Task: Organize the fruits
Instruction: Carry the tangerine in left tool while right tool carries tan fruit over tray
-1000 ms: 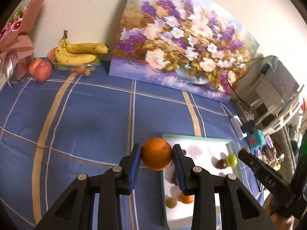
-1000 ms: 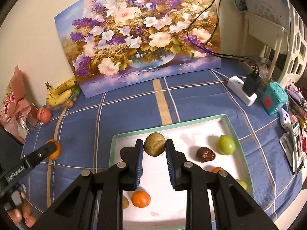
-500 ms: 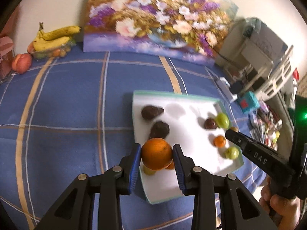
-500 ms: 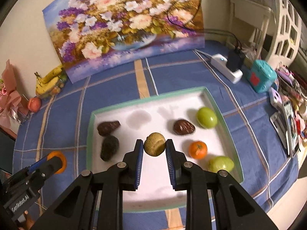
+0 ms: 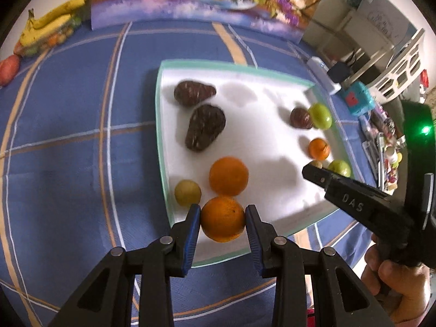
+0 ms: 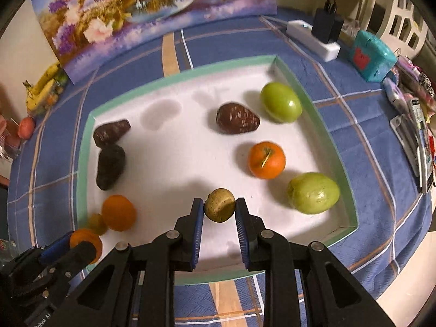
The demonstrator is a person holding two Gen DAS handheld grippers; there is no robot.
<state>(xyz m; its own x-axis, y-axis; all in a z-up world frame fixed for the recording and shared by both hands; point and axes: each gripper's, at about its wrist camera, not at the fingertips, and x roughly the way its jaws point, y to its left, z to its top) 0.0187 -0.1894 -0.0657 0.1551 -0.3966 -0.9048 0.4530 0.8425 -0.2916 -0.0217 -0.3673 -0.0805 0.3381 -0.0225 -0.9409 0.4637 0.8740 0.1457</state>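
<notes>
1. Blue plaid cloth covers the table; on it sits a white tray (image 6: 313, 100), the landmark.
2. Already in the tray: two green fruits, two oranges, three dark fruits, one small yellow fruit.
3. Left gripper (image 5: 222, 224) clamps an orange (image 5: 223, 218) above the tray's near-left corner.
4. Right gripper (image 6: 219, 212) pinches a tan fruit (image 6: 219, 204) over the tray's near middle.
5. Left to do, I judge: set both down; bananas (image 5: 46, 28) lie well beyond the tray.

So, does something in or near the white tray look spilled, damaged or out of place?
Nothing is spilled or damaged. The fruits lie loose in the tray, sorted roughly by kind. Only the grey patches on its white floor look odd; whether they are stains or shadows I cannot tell.
</notes>
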